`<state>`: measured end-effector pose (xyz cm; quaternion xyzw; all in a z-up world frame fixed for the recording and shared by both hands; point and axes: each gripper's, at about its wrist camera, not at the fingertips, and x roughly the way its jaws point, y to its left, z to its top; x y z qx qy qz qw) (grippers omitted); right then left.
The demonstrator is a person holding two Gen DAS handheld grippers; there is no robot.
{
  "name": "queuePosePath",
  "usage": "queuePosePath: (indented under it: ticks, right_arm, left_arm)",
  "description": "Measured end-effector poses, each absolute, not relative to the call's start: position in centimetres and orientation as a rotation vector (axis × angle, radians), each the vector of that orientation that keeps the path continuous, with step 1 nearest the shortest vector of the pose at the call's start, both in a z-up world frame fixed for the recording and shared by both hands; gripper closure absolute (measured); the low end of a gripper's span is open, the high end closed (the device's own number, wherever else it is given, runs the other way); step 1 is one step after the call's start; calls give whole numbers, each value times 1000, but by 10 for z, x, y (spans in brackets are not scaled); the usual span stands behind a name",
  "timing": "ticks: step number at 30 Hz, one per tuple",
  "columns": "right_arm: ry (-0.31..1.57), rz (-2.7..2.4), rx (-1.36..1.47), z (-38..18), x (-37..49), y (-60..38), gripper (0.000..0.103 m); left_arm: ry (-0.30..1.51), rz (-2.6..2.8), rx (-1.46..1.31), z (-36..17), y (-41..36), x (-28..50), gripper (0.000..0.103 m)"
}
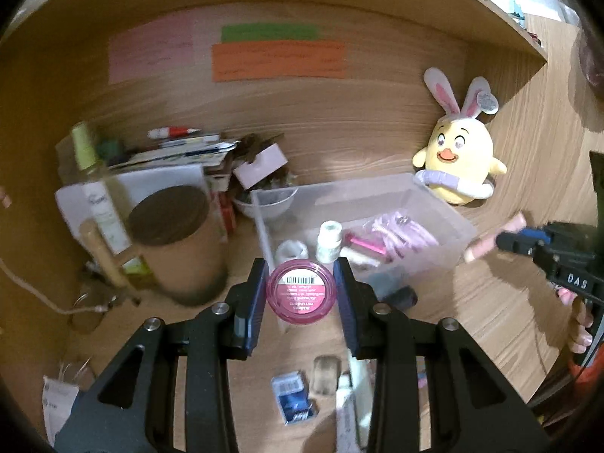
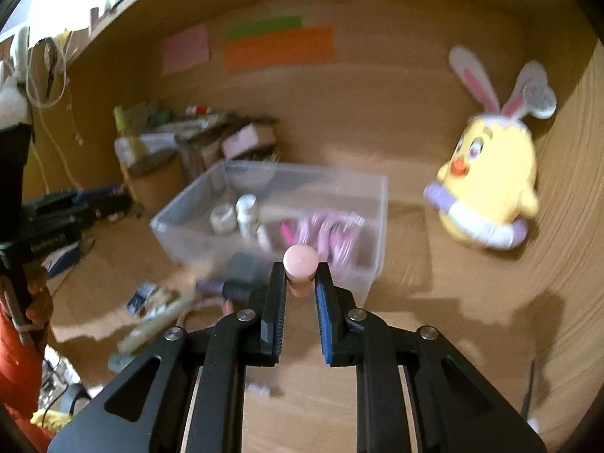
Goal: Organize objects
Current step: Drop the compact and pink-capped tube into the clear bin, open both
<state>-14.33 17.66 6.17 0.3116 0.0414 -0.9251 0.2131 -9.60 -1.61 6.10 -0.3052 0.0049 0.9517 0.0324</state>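
Note:
My left gripper [image 1: 301,290] is shut on a round pink jar [image 1: 301,291] with a barcode label, held above the near left corner of a clear plastic bin [image 1: 445,213]. The bin holds white bottles [image 1: 329,241] and pink cables [image 1: 396,236]. My right gripper [image 2: 301,278] is shut on a pale pink tube [image 2: 300,270], held just in front of the bin [image 2: 379,204]. The right gripper also shows in the left wrist view [image 1: 498,239], at the bin's right end.
A yellow chick plush with bunny ears [image 1: 458,158] sits behind the bin. A brown-lidded canister [image 1: 181,241], boxes and a white bowl [image 1: 270,202] crowd the left. A blue packet [image 1: 294,396] and other small items lie on the desk in front. A shelf hangs overhead.

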Motion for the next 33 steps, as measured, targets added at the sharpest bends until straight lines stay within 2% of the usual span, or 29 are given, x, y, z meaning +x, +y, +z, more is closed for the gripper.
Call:
queuePosePath:
  ticks: [8,12,22,25,26,27,29,33]
  right_arm:
    - [142,-2607,886,66,-189,168,89]
    - [68,-2520,973,50,-214,163,89]
    - [91,-2423,1072,23,-233,141,87]
    - [175,-2492,1080,22,-231,139,78]
    - [192,-2505,1077,23,-231,140,71]
    - [220,-2532,1067,24,-229,140,61]
    - [260,-2580,1027,28,-223,141,50]
    - [320,-2631,960,38,-208,144,39]
  left_arm:
    - [-38,2846,-1062,45,-14,-143,68]
    - [-67,2818,-1135,30,-15,-162,68]
    - [-9,2794,-1205,12,-5,-180,68]
    - [18,2793,-1207,11,-2,-179,66]
    - [21,2792,-1207,12,-1,-179,65]
    - [22,2793,-1204,12,0,-178,61]
    - [25,2804,-1185,15,0,-176,53]
    - [44,2843,-1132,26,0,-164,31]
